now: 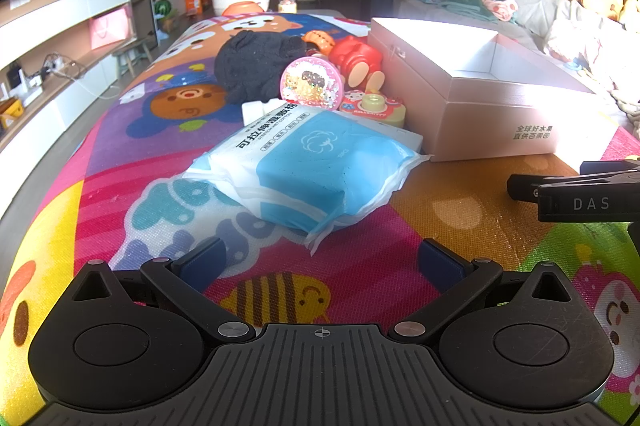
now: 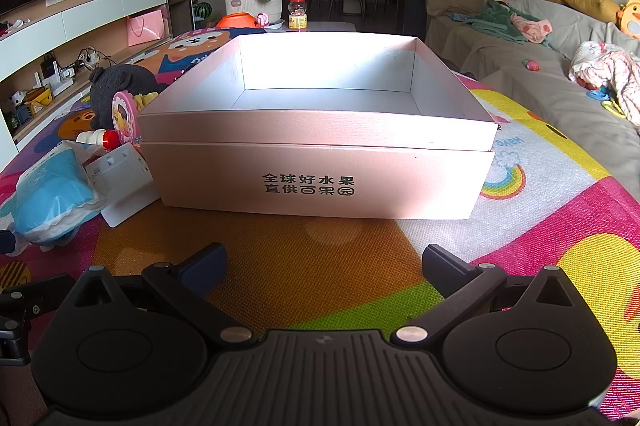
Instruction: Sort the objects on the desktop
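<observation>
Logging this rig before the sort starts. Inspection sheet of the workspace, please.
Surface: cartoon play mat, bright, covers the table.
Job's things: open pink box, nothing seen inside; blue wipes pack; black plush; round pink toy; red figure; yellow toy camera, all crowded left of the box.
Clutter: white plug adapter beside the wipes.
Grippers: left gripper open, empty, facing the wipes; right gripper open, empty, facing the box.
Cables: wires on the TV shelf; none on the mat.
Surroundings: orchid pot, sofa with clothes.
</observation>
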The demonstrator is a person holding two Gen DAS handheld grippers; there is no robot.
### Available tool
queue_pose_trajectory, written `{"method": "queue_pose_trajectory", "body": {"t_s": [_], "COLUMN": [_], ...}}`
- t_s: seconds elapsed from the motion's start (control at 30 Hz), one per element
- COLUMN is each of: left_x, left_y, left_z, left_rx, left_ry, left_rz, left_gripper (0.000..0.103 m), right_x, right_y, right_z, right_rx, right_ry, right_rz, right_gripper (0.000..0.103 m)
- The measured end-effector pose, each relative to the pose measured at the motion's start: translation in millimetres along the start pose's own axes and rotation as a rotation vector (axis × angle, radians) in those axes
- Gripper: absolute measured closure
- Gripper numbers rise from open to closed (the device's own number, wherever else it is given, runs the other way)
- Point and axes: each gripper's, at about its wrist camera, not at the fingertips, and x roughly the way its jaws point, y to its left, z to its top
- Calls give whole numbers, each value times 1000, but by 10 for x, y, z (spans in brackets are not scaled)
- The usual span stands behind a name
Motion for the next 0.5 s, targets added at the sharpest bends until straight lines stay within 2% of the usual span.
{"method": "queue_pose_trajectory", "body": {"t_s": [0.5], "left_x": [0], "left_y": [11], "left_z": [1], "left_rx": [0], "left_ry": [8], "left_rz": [1], "left_gripper": [0], "right_x": [1], "right_y": [1], "right_z": [0], "right_rx": [0], "right_ry": [0], "right_rz": [0], "right_gripper": [0]}}
